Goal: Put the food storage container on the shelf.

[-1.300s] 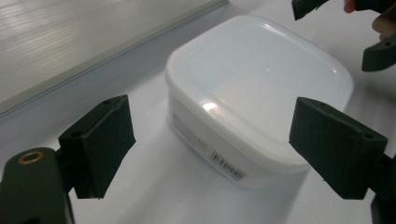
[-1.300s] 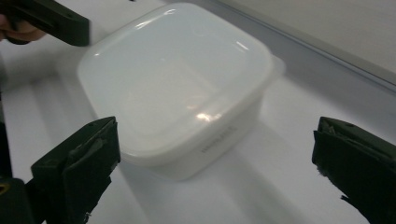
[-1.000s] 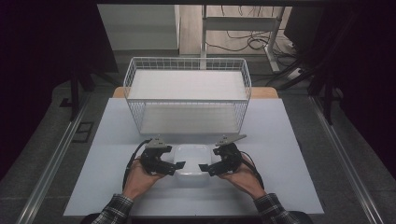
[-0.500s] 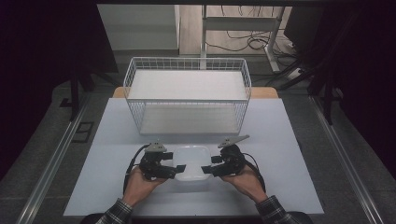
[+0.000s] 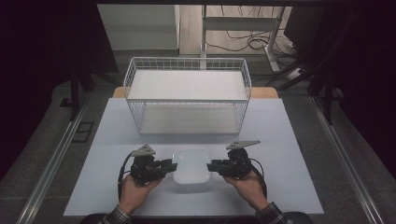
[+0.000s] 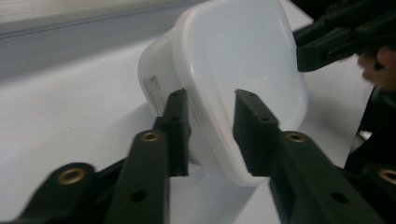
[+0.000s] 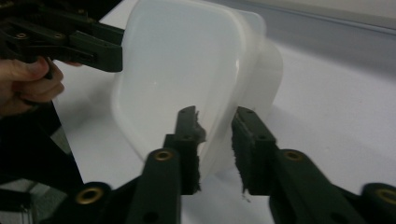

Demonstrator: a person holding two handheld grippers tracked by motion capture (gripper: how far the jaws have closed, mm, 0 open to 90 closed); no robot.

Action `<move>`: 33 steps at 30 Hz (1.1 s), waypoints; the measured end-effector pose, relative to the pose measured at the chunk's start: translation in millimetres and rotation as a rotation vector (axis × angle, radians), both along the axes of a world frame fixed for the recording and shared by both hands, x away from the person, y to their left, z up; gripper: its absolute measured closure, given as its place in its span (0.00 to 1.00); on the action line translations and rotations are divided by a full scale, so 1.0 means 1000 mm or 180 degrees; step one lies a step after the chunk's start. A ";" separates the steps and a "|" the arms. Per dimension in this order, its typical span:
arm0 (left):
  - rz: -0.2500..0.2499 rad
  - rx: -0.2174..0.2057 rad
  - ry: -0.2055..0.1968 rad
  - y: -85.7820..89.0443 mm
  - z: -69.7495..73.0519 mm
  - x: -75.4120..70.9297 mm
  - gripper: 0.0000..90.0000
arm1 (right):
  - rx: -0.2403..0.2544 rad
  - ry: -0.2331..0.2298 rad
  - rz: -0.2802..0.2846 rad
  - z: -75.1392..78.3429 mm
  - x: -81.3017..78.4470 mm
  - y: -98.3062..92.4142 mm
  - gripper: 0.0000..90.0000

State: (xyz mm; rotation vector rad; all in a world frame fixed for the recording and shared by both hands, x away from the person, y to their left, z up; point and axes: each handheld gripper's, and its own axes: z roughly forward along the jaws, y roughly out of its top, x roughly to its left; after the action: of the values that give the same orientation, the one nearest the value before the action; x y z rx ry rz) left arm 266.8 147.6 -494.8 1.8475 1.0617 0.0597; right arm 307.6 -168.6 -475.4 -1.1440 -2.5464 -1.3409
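— On the table (image 5: 289,140), near its front edge, what sits between the two grippers?

— A white tub (image 5: 191,169), square with rounded corners. The left gripper (image 5: 170,167) meets its left rim, the right gripper (image 5: 212,165) its right rim, each held in a hand coming up from the bottom of the high view.

— Are the jaws clenched on it?

— In the left gripper view the tub (image 6: 233,79) has its rim running between the two black jaws, one jaw outside the wall and one over the inside, with a clear gap around the rim, so that gripper (image 6: 210,135) is not yet closed on it. In the right gripper view the jaws of that gripper (image 7: 217,149) straddle the rim of the tub (image 7: 187,70) more narrowly; whether the pads press the plastic I cannot tell.

— And behind the tub?

— A white wire basket (image 5: 187,63) stands farther back on the table, well apart from the tub.
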 end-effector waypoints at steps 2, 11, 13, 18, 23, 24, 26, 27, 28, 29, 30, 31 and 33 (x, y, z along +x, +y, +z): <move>0.0068 -0.0051 -0.0049 0.003 0.001 -0.001 0.88 | 0.0015 -0.0053 -0.0042 0.000 -0.001 -0.001 0.87; 0.0170 0.0047 -0.0190 0.000 0.003 0.001 0.88 | -0.0071 -0.0295 -0.0151 0.000 -0.002 0.004 0.88; 0.0175 0.0034 -0.0232 0.000 0.005 0.002 0.88 | -0.0062 -0.0321 -0.0155 0.001 -0.001 0.004 0.88; 0.0204 -0.0002 -0.0290 0.001 0.008 0.009 0.88 | -0.0053 -0.0455 -0.0138 0.007 0.004 0.004 0.87; 0.0213 -0.0009 -0.0321 0.002 0.012 0.020 0.88 | -0.0046 -0.0521 -0.0130 0.011 0.015 0.005 0.87; 0.0224 -0.0013 -0.0322 0.002 0.012 0.023 0.88 | -0.0050 -0.0522 -0.0137 0.012 0.017 0.005 0.87; 0.0242 -0.0014 -0.0336 0.002 0.013 0.028 0.88 | -0.0065 -0.0562 -0.0142 0.014 0.023 0.007 0.87; 0.0262 -0.0013 -0.0343 0.003 0.014 0.033 0.88 | -0.0072 -0.0584 -0.0150 0.015 0.028 0.008 0.87; 0.0262 -0.0013 -0.0343 0.003 0.014 0.033 0.88 | -0.0071 -0.0591 -0.0154 0.015 0.031 0.009 0.87; 0.0275 -0.0014 -0.0347 0.003 0.015 0.035 0.88 | -0.0071 -0.0591 -0.0154 0.015 0.031 0.009 0.87; 0.0287 -0.0006 -0.0364 0.004 0.016 0.041 0.88 | -0.0077 -0.0602 -0.0167 0.016 0.037 0.011 0.87; 0.0287 -0.0006 -0.0364 0.004 0.016 0.041 0.88 | -0.0077 -0.0602 -0.0167 0.016 0.037 0.011 0.87; 0.0296 0.0002 -0.0373 0.004 0.018 0.047 0.88 | -0.0075 -0.0614 -0.0204 0.017 0.046 0.013 0.87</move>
State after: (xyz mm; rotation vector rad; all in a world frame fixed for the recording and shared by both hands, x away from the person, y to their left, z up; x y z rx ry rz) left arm 313.7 151.7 -477.2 1.7722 1.0650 0.2204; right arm 353.7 -156.1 -458.0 -1.1628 -2.6845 -1.5094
